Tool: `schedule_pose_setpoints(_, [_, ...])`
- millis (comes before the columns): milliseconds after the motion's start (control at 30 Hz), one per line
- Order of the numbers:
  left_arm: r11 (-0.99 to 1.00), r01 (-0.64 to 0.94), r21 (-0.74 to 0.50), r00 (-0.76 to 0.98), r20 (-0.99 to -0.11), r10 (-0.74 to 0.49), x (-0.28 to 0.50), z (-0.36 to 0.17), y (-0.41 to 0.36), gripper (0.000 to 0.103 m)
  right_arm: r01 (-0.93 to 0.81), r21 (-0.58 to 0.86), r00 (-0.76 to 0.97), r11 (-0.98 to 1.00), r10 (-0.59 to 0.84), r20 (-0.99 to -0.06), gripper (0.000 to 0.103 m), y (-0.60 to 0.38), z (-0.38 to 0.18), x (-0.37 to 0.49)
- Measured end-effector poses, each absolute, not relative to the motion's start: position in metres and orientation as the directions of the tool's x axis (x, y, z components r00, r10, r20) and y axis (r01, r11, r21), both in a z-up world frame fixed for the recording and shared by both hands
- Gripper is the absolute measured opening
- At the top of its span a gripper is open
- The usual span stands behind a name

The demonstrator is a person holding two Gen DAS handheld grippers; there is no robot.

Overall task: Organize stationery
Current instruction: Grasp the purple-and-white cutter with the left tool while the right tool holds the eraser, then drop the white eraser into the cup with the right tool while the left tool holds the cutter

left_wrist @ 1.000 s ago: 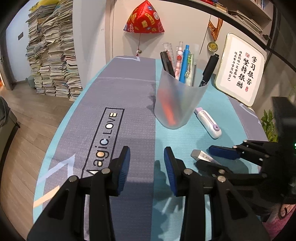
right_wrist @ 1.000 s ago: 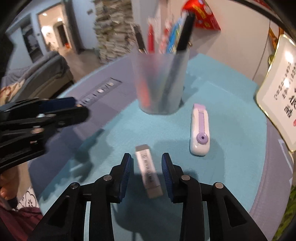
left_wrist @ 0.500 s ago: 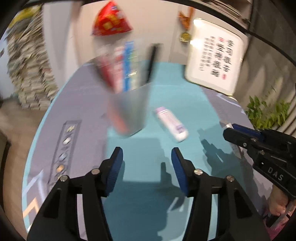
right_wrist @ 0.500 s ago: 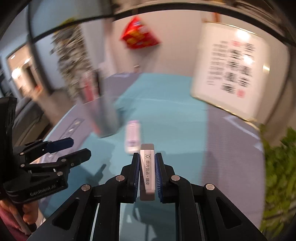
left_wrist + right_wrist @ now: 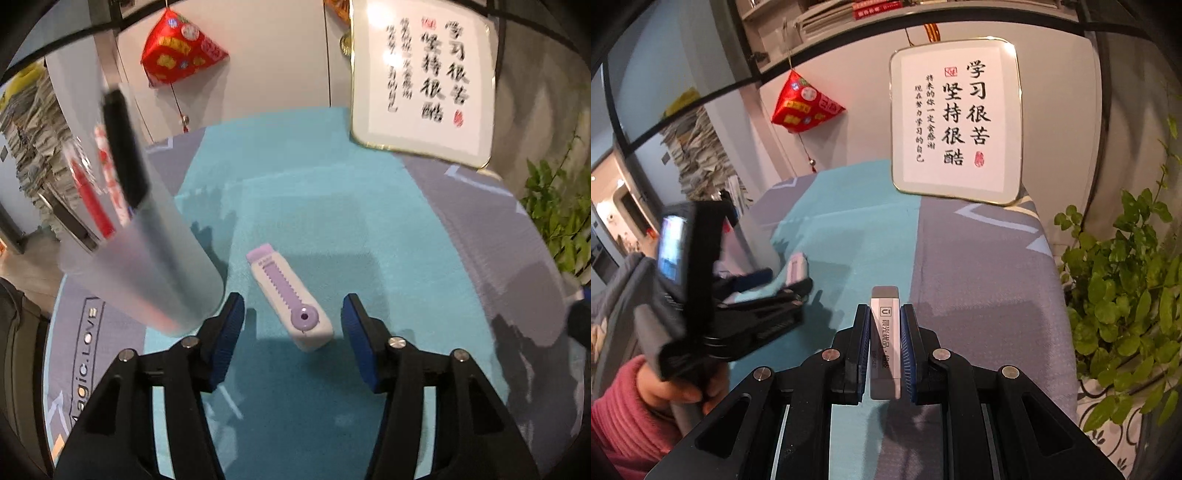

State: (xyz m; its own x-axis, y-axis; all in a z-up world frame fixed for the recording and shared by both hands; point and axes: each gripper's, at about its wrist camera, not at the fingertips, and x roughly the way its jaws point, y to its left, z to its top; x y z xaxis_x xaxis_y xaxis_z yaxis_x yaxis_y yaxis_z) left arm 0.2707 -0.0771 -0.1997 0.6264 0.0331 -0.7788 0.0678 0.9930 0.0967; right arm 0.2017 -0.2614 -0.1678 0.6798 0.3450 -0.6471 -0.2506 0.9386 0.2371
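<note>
My right gripper (image 5: 884, 325) is shut on a grey eraser (image 5: 885, 332) in a white sleeve and holds it above the cloth. My left gripper (image 5: 293, 325) is open, its jaws either side of a white and purple retractable eraser (image 5: 290, 295) that lies on the teal cloth (image 5: 303, 206). A frosted pen cup (image 5: 147, 258) with a black marker and red pens stands at the left in the left wrist view. The left gripper (image 5: 783, 284) also shows at the left of the right wrist view, over the purple eraser (image 5: 796, 271).
A framed calligraphy plaque (image 5: 956, 118) leans on the wall at the back of the table. A green plant (image 5: 1123, 288) stands off the right edge. A red ornament (image 5: 177, 51) hangs on the wall. Paper stacks (image 5: 698, 155) stand far left.
My right gripper closed on the grey eraser, lifted it and swung right. My left gripper moved from beside the cup to straddle the purple eraser.
</note>
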Motion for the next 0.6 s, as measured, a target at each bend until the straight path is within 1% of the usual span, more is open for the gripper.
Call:
schedule_pose_setpoints(33, [0.994,0.07,0.086,0.609,-0.793,0.026,0.273,-0.203,-0.076,0.03,-0.26,0.24,0.68,0.935,0.354,-0.643,0.017,-0.26,-0.167,0.202])
schedule_pose_setpoints(67, [0.995,0.066,0.081,0.594,-0.804,0.026,0.274,-0.205,-0.073,0.024,-0.265,0.24,0.68,0.934,0.357,-0.641,0.017,-0.259,-0.167,0.2])
schedule_pose_setpoints(167, [0.996,0.073,0.041,0.599,-0.801,-0.011,0.269,-0.201,-0.062,0.023,-0.278,0.24,0.675,0.93,0.368,-0.64,0.017,-0.255,-0.166,0.201])
schedule_pose_setpoints(400, [0.986,0.164,0.016,0.678,-0.728,-0.101,0.219,-0.163,-0.041,0.023,-0.318,0.232,0.676,0.919,0.392,-0.624,0.017,-0.237,-0.156,0.2])
schedule_pose_setpoints(600, [0.986,0.165,-0.033,0.706,-0.694,-0.141,0.19,-0.15,-0.016,0.023,-0.366,0.213,0.667,0.906,0.415,-0.618,0.017,-0.205,-0.144,0.2])
